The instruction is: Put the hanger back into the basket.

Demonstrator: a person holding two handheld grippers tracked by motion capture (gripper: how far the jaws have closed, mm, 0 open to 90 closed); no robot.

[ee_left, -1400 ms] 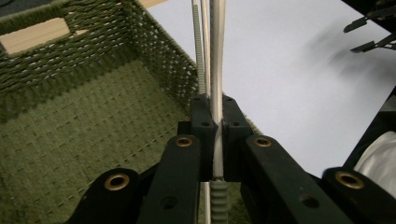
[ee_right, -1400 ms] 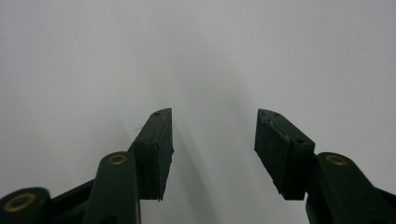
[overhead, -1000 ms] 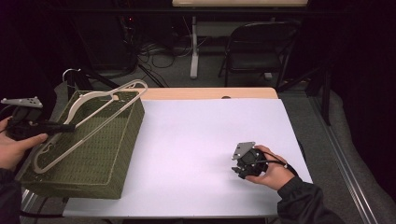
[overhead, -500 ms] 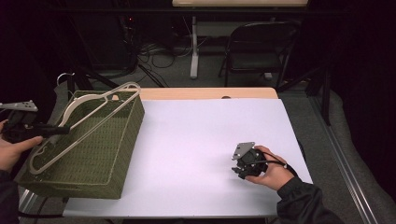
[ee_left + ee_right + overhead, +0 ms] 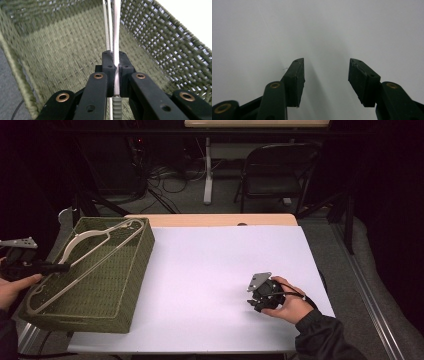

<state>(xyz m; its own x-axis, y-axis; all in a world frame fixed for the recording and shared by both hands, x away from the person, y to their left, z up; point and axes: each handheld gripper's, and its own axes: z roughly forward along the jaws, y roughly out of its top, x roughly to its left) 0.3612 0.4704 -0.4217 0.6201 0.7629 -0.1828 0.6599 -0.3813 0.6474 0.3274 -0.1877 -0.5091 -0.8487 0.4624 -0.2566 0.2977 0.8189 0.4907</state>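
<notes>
Two grippers sit at opposite sides of the high view: the left gripper [image 5: 59,267], at the left edge, is clenched on the pale hanger [image 5: 85,261], which lies slanted inside the green woven basket [image 5: 131,280] from lower left toward the upper middle. In the left gripper view the hanger's thin bar runs straight up the frame's centre from between the pinched jaws. The right gripper [image 5: 256,304], lower right on the white table [image 5: 210,270], rests with jaws parted, well apart from the basket.
</notes>
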